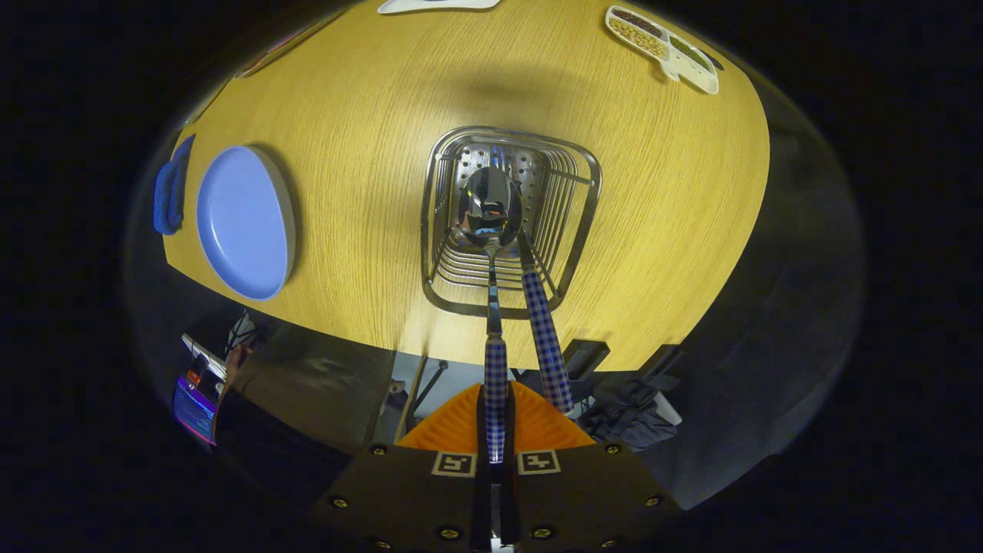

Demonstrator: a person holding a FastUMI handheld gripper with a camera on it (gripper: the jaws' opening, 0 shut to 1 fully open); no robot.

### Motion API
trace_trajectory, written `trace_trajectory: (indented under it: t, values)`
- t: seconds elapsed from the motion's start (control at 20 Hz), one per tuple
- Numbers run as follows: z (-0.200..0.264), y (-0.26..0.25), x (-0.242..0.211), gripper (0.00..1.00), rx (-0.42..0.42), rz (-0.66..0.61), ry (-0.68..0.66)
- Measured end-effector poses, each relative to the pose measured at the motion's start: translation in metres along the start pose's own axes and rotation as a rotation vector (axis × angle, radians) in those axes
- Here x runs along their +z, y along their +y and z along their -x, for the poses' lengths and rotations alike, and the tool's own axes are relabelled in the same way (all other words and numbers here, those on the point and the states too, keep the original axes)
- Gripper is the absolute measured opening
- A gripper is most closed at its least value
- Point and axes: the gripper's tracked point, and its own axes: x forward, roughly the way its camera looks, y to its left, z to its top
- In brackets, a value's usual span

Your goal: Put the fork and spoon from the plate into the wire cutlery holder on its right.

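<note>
I look straight down onto the wooden table. My gripper is shut on the checked blue-and-white handle of the spoon. The spoon's shiny bowl hangs down inside the wire cutlery holder, just beyond the fingers. A second piece of cutlery with the same checked handle, its head hidden in the holder, leans against the holder's near rim to the right of the spoon. The blue plate lies to the left of the holder with nothing on it.
A blue object lies just left of the plate at the table's edge. A white divided tray with beans and grains sits at the far right of the table. Below the table's near edge are dark cloth and clutter.
</note>
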Motion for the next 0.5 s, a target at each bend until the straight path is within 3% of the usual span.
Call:
trace_trajectory:
  t: [0.5]
  values:
    - [0.005,-0.002,0.025,0.08,-0.061,0.063,0.071]
